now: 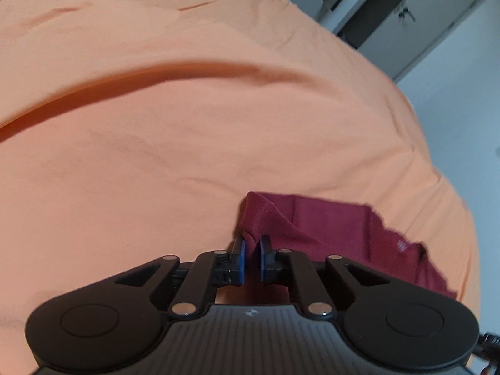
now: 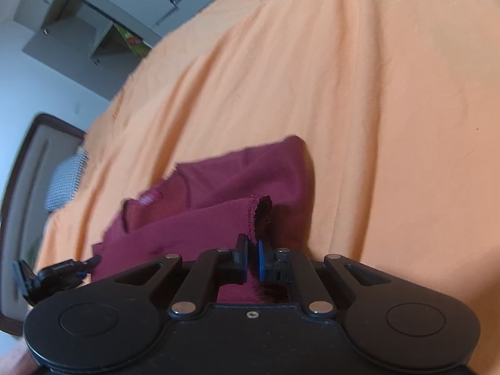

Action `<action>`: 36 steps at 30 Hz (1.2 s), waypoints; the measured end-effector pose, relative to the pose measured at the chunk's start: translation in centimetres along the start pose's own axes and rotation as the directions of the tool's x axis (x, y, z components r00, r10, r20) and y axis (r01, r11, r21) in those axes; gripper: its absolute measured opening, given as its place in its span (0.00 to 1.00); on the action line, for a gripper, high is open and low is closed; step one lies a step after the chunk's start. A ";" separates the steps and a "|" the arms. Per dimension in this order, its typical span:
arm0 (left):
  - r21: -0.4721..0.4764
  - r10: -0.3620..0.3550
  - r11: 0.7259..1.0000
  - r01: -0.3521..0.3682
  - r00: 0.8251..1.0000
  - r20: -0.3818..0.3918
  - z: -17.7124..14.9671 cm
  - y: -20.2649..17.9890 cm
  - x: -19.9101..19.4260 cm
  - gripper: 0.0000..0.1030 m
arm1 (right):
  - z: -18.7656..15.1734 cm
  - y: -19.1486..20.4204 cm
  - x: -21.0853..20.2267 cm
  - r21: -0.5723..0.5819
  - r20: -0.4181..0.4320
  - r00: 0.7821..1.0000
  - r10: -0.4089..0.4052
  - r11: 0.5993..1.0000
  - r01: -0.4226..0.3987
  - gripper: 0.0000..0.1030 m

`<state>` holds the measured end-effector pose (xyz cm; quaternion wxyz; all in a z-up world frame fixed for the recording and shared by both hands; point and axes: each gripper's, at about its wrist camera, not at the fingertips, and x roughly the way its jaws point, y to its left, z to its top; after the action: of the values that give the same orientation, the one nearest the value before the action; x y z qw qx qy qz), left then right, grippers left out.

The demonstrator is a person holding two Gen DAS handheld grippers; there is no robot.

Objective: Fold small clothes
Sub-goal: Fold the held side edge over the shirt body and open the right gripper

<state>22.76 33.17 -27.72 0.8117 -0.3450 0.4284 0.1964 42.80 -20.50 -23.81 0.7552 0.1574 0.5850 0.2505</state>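
Note:
A small maroon garment (image 1: 328, 228) lies on the orange bedsheet (image 1: 187, 125) near the bed's edge. In the left wrist view my left gripper (image 1: 252, 243) is shut on a corner of the garment, the cloth pinched between its blue pads. In the right wrist view my right gripper (image 2: 252, 245) is shut on another edge of the maroon garment (image 2: 237, 181), with a stitched hem sticking up past the fingertips. A layer of the cloth is lifted over the rest. The left gripper (image 2: 62, 272) shows at the lower left of the right wrist view.
The orange sheet (image 2: 343, 93) has long creases. Grey cabinets (image 1: 406, 15) and shelves (image 2: 93, 25) with piled cloth stand beyond the bed. A dark-framed headboard (image 2: 28, 162) with a patterned pillow (image 2: 65, 181) is at the left.

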 end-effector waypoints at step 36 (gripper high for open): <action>0.217 -0.020 0.975 0.055 0.986 -0.163 -17.1 3.6 -14.4 0.52 | -13.9 -1.3 -8.0 -0.036 -0.111 0.993 -0.038 0.999 0.034 0.47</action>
<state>2.99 22.88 -23.89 0.8116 -0.2755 0.5046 0.1040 28.15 -26.87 -21.76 0.7283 0.1196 0.6246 0.2553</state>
